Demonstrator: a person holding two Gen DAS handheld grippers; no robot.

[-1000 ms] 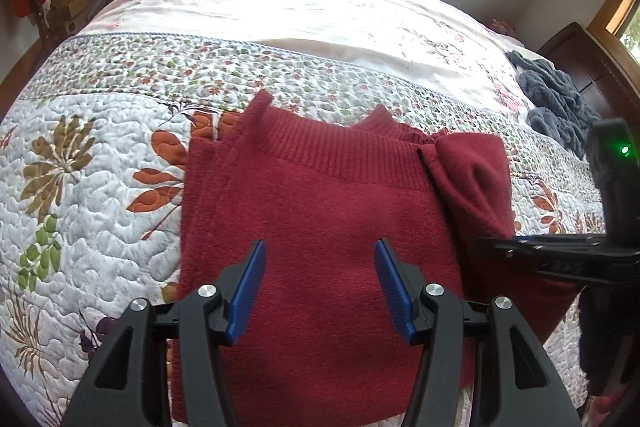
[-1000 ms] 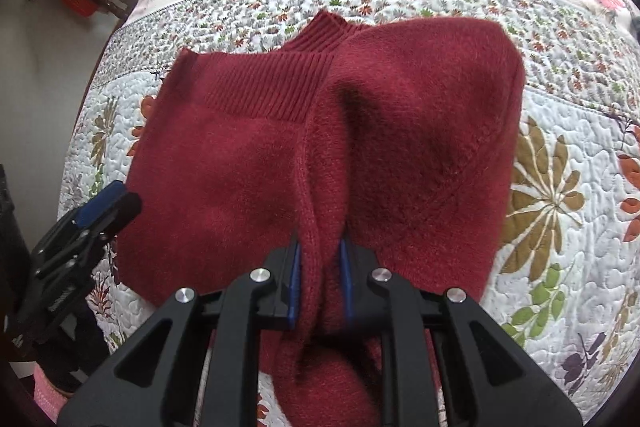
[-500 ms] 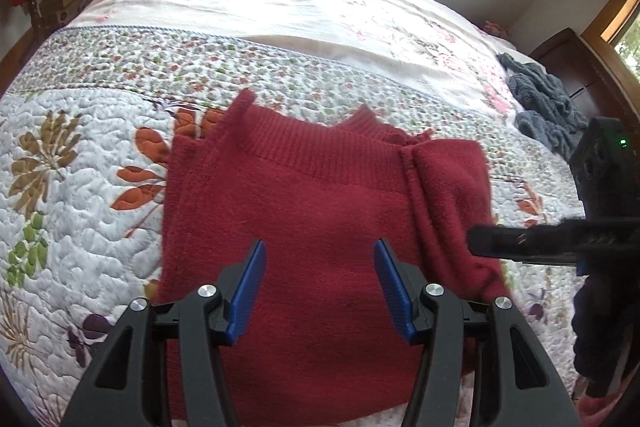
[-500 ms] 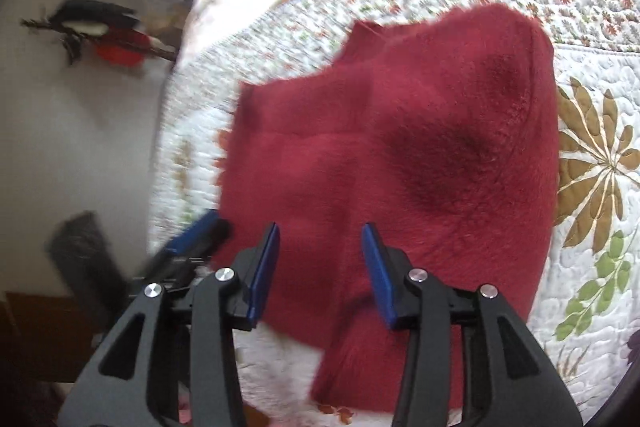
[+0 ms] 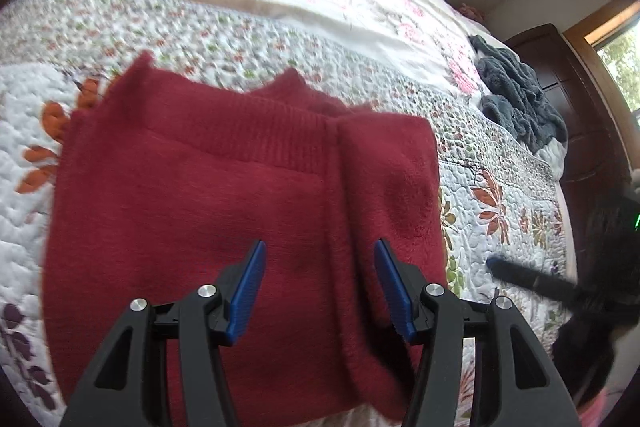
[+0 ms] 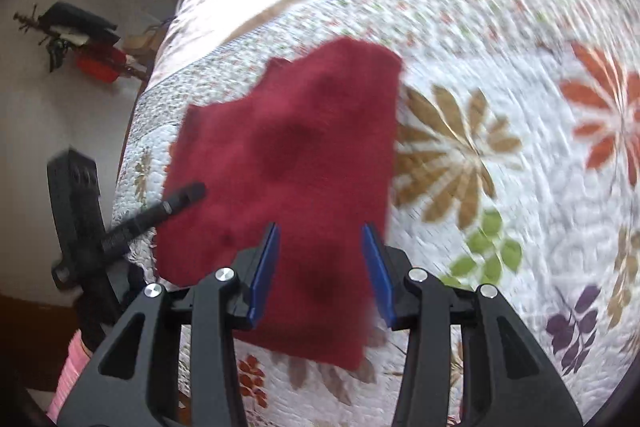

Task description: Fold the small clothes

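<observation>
Quilted floral bedding covers the bed [image 5: 280,27], filling both views. At centre frame lies the red knit sweater [image 5: 224,195], its right side folded inward over the body, ribbed collar toward the top. A grey garment [image 5: 516,99] sits at upper right, well apart. Both the left tool [image 5: 318,291] and the right tool [image 6: 320,273] hover wide and empty above the sweater. The knit looks soft, light and floppy; pinching a doubled edge or hem corner seems best.

Dark red sweater [image 5: 224,195]; white floral-print quilt [image 5: 280,39]; blue-padded fingers [image 5: 246,291].
</observation>
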